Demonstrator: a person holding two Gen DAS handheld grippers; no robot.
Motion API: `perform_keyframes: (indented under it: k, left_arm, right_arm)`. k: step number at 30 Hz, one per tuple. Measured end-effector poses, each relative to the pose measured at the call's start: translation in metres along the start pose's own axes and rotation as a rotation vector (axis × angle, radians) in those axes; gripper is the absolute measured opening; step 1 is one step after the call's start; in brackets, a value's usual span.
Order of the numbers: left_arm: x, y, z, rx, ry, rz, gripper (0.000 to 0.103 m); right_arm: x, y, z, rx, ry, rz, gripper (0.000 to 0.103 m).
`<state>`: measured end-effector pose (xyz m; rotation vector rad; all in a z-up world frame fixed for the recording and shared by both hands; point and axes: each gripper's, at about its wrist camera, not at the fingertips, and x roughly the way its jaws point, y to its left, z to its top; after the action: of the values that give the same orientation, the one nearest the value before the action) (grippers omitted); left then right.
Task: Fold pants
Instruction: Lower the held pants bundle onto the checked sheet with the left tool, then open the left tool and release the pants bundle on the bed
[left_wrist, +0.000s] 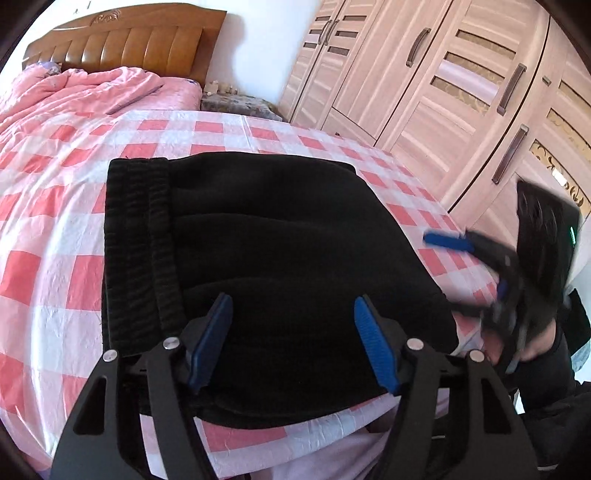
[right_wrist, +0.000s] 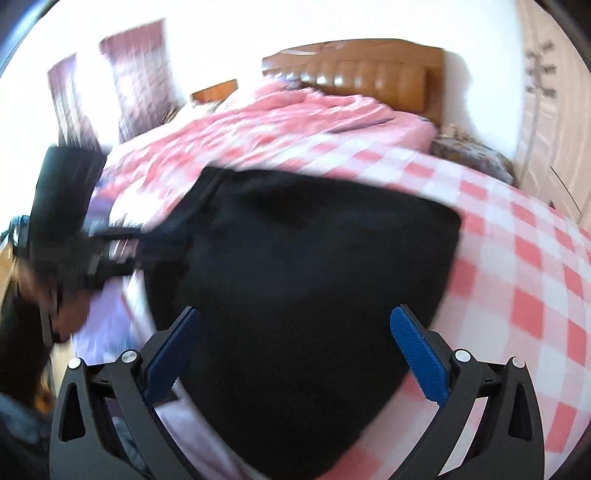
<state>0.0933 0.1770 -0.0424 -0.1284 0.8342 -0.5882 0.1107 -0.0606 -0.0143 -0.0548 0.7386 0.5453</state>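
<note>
Pink-and-white checked bedsheet (left_wrist: 66, 229) covers the mattress across both wrist views, and the folded black pants (left_wrist: 266, 240) lie flat on it near the close edge of the bed; at the far left in the left wrist view a rumpled pink quilt (left_wrist: 74, 96) is heaped toward the head of the bed, with a brown wooden headboard (left_wrist: 125, 40) behind it against a white wall; moving rightward, the ribbed waistband of the pants forms the left side of the bundle, and the smooth dark cloth spreads from there to a squared right edge; the left gripper (left_wrist: 293, 339) sits over the near edge of that bundle, its blue pads (left_wrist: 373, 343) parted with only cloth seen below them, pressing on nothing; further right a cluttered bedside stand (left_wrist: 236, 101) shows past the mattress corner, then a pale wardrobe (left_wrist: 443, 81) with dark handles fills the background; at the far right the right gripper (left_wrist: 476, 266) appears blurred beside the bed's edge, one blue finger pointing toward the pants but clear of them, gripped by a hand (left_wrist: 532, 343) in a dark sleeve.

From the right wrist view, the left gripper is a dark smear at the left; the pants fill the middle; the right gripper (right_wrist: 295, 347) has its pads spread wide above the cloth, released, grasping nothing; checked sheet runs off to the right.
</note>
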Motion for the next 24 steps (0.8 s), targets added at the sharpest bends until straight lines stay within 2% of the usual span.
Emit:
perform_keyframes:
  k: [4, 7, 8, 11, 13, 15, 17, 19, 23, 24]
  left_arm:
    - [-0.004, 0.005, -0.006, -0.018, -0.030, -0.035, 0.068]
    - [-0.004, 0.005, -0.006, -0.021, -0.033, -0.040, 0.068]
    - [-0.004, 0.004, -0.006, -0.017, -0.031, -0.035, 0.068]
    - [-0.003, 0.000, -0.006, 0.005, -0.024, -0.014, 0.068]
    - [-0.003, 0.000, -0.007, 0.012, -0.027, -0.015, 0.068]
    - [-0.003, 0.002, -0.007, 0.010, -0.029, -0.021, 0.068]
    - [-0.004, 0.004, -0.007, -0.002, -0.031, -0.032, 0.068]
    - [-0.004, 0.004, -0.007, -0.007, -0.037, -0.032, 0.068]
    - [-0.003, 0.000, -0.007, 0.009, -0.034, -0.001, 0.068]
    - [-0.003, -0.001, -0.008, 0.011, -0.032, 0.000, 0.068]
  right_arm:
    - [0.024, -0.038, 0.036, 0.147, 0.029, 0.175, 0.099]
    - [0.059, -0.046, 0.065, 0.193, 0.092, 0.281, 0.099]
    - [0.075, -0.046, 0.076, 0.191, 0.118, 0.280, 0.099]
    - [0.107, -0.050, 0.090, 0.159, 0.168, 0.164, 0.099]
    - [0.131, -0.063, 0.094, 0.189, 0.214, 0.086, 0.099]
    - [0.129, -0.062, 0.098, 0.222, 0.200, 0.097, 0.099]
    - [0.114, -0.050, 0.101, 0.208, 0.159, 0.167, 0.099]
    - [0.109, -0.029, 0.105, 0.205, 0.157, 0.284, 0.099]
    - [0.127, 0.010, 0.114, 0.155, 0.254, 0.537, 0.099]
    - [0.141, 0.021, 0.114, 0.146, 0.303, 0.578, 0.099]
